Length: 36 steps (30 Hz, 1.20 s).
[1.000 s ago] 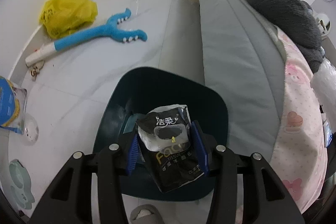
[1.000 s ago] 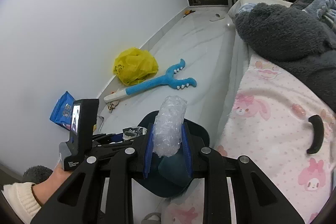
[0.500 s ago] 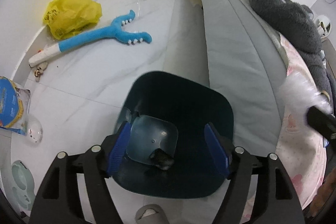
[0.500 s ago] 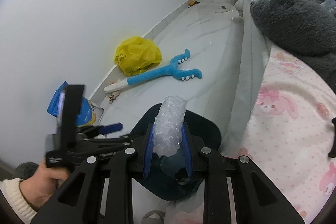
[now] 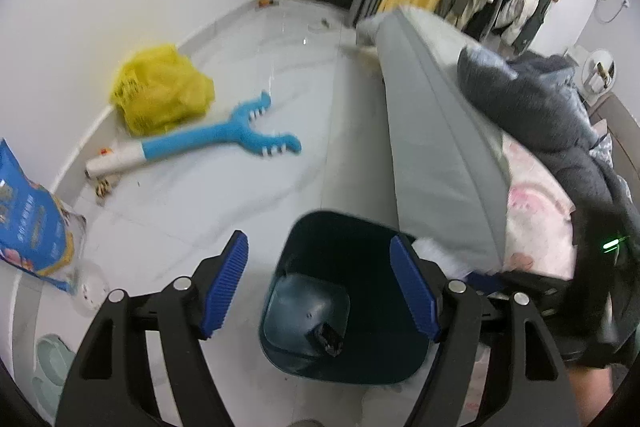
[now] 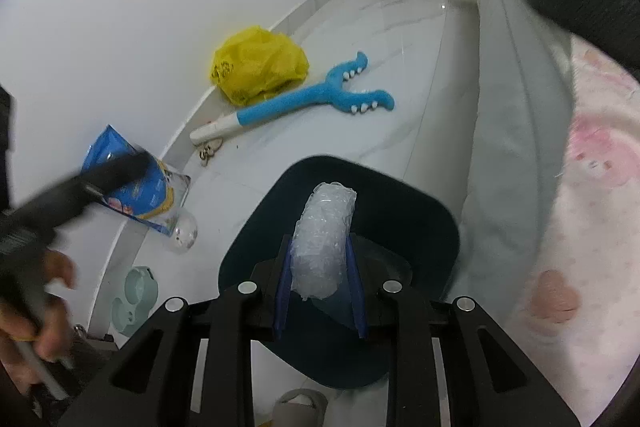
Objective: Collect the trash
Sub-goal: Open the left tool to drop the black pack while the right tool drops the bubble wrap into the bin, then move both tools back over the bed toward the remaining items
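Note:
A dark teal bin (image 5: 362, 227) stands on the floor beside the bed, and a black tissue packet (image 5: 326, 337) lies at its bottom. My left gripper (image 5: 319, 287) hangs above the bin's near left side, open, with nothing between its blue pads. In the right wrist view my right gripper (image 6: 319, 241) is shut on a roll of clear bubble wrap (image 6: 324, 231), held over the bin's mouth (image 6: 404, 195). Blurred, the left gripper (image 6: 92, 179) and the hand holding it show at the left edge.
On the white floor by the wall lie a yellow plastic bag (image 5: 160, 95), a blue forked plush toy (image 5: 224, 141), a blue snack bag (image 5: 28, 219) and a clear ball (image 6: 182, 233). The grey mattress side (image 5: 436, 147) with a pink blanket (image 6: 580, 187) bounds the right.
My left gripper opened and the black tissue packet fell into the bin; that gripper then rose and drew back. My right gripper came down over the bin, still holding the bubble wrap.

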Available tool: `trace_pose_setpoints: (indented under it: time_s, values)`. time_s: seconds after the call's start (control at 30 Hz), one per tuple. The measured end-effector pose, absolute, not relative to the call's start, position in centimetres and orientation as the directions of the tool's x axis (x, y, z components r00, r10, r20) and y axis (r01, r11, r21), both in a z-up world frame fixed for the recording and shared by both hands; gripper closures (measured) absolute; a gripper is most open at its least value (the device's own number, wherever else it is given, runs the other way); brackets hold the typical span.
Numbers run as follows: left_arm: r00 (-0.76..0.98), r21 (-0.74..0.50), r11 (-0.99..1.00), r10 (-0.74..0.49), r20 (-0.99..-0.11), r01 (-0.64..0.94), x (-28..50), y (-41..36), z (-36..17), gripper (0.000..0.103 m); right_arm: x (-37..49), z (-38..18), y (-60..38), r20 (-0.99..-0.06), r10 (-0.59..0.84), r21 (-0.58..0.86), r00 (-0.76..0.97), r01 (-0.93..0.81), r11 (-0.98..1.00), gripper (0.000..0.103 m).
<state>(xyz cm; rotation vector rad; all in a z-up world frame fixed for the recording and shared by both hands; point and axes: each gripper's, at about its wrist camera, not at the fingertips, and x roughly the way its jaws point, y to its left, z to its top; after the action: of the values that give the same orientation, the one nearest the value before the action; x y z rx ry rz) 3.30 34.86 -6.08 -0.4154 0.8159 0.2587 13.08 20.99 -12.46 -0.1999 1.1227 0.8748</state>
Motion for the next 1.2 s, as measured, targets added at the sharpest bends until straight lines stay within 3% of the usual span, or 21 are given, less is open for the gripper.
trace_pose_setpoints:
  time_s: [0.37,0.53,0.63,0.73,0.8,0.9,1.2]
  values:
    - [0.755,-0.191,0.923,0.141,-0.64,-0.334,1.2,33.2,-0.9,0.023,12.5,-16.6,22.6,-0.899,0.423,0.237,0.115,-0.684,0.69,0.077]
    - [0.775,-0.067,0.946,0.219,-0.593,-0.319,0.5,31.5,1.0,0.022,12.3,-17.9,23.4,-0.905,0.408,0.223,0.121,-0.683,0.696,0.077]
    - [0.786,-0.094,0.947,0.198,-0.585,-0.308,0.1,31.2,2.1,0.022,12.1,-18.4,23.5,-0.904,0.406,0.213,0.132,-0.685,0.697,0.076]
    - [0.817,-0.129,0.945,0.184,-0.547,-0.299,-0.4,30.9,3.5,0.021,12.3,-18.6,23.3,-0.903,0.406,0.212,0.141,-0.674,0.707,0.065]
    - [0.83,-0.143,0.946,0.176,-0.529,-0.291,-0.7,30.7,4.3,0.01,12.3,-18.5,23.0,-0.899,0.411,0.216,0.152,-0.664,0.716,0.05]
    - [0.847,-0.152,0.953,0.154,-0.509,-0.264,-0.7,30.0,5.2,0.008,12.3,-17.7,22.6,-0.89,0.423,0.213,0.167,-0.669,0.712,0.041]
    - [0.858,-0.189,0.954,0.11,-0.502,-0.233,0.0,28.6,6.3,0.005,12.4,-13.3,20.9,-0.84,0.485,0.192,0.243,-0.704,0.684,0.027]
